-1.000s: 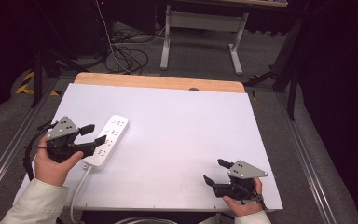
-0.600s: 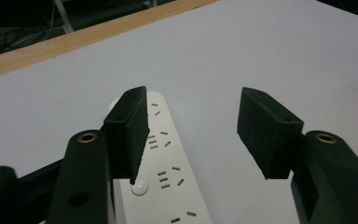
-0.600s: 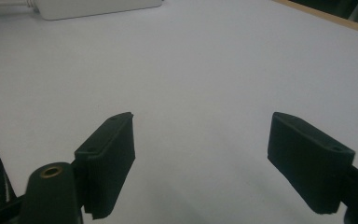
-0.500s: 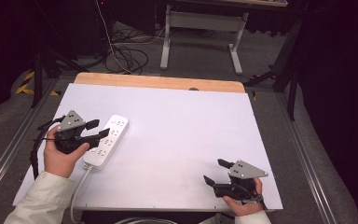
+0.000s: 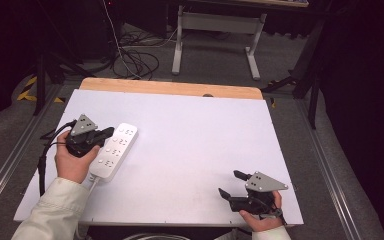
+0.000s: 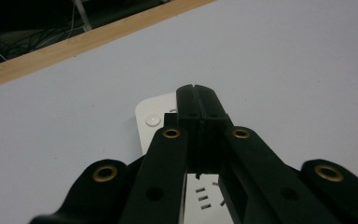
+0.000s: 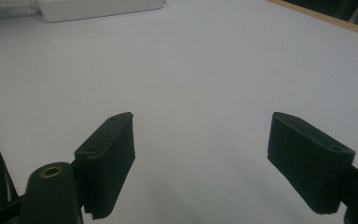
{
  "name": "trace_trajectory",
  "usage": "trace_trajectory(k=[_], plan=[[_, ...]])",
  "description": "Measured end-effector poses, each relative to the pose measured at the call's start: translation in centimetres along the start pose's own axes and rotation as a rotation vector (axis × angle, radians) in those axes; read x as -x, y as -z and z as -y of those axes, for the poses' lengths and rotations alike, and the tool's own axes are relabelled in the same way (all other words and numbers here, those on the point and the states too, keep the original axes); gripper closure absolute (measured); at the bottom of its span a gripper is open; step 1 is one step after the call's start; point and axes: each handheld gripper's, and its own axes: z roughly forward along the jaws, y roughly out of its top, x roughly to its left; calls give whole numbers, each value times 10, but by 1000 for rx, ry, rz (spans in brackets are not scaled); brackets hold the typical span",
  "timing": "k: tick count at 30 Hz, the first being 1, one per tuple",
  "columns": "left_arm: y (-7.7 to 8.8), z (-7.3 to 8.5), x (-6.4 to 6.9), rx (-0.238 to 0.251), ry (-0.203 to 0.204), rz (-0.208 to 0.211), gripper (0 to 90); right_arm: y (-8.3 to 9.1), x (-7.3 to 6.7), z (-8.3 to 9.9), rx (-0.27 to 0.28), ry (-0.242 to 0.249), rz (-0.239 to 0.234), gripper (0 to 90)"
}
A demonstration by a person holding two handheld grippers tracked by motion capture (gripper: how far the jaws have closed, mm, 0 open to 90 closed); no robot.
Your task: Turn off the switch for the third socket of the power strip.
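A white power strip (image 5: pixel 114 151) lies on the white table top (image 5: pixel 195 135) at the left, its cord running off the near edge. My left gripper (image 5: pixel 109 132) hovers over the strip's far half with its jaws pressed together and nothing between them. In the left gripper view the shut tips (image 6: pixel 197 91) sit just above the power strip (image 6: pixel 156 123), near its round switch (image 6: pixel 153 120). My right gripper (image 5: pixel 232 184) rests near the table's front right corner, jaws wide apart and empty. The right gripper view shows its fingers (image 7: pixel 108 158) over bare table, with the power strip (image 7: pixel 98 8) far off.
A wooden strip (image 5: pixel 170 88) edges the table's far side. Beyond it stand a grey metal stand (image 5: pixel 215 30) and loose cables (image 5: pixel 135 57) on the floor. A metal rail (image 5: pixel 10 160) runs along the left side of the table.
My left gripper has moved forward along the power strip toward its far end. The right gripper has stayed where it was.
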Motion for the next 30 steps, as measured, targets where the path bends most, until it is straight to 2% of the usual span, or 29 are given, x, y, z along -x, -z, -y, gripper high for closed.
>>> trace_trajectory(k=[3,6,9,12,13,17,19,22,23,26,30], plan=[[-8,2,-1,-28,-32,-22,900,0,0,0,-4,2,2,234],[-13,4,-4,-36,-30,-20,900,0,0,0,-5,2,2,234],[-20,8,-7,-56,-11,-12,900,0,0,0,-5,0,2,234],[-25,11,-9,-76,-13,-25,900,-1,0,0,-8,1,1,234],[-26,11,-10,-83,-28,-38,900,-1,0,0,-9,0,1,234],[-31,14,-12,-96,-24,-35,900,-1,1,1,-11,0,-8,237],[-33,14,-12,-99,-34,-42,900,-2,1,1,-11,-1,-8,237],[-37,15,-13,-120,-19,-26,900,-1,1,1,-9,-3,-8,237],[-40,16,-14,-132,6,-25,900,-1,1,1,-9,-4,-8,237],[-43,17,-15,-159,29,-27,900,-1,1,1,-11,1,-10,245],[-46,19,-17,-169,51,-22,900,-1,1,1,-12,1,-12,245]])
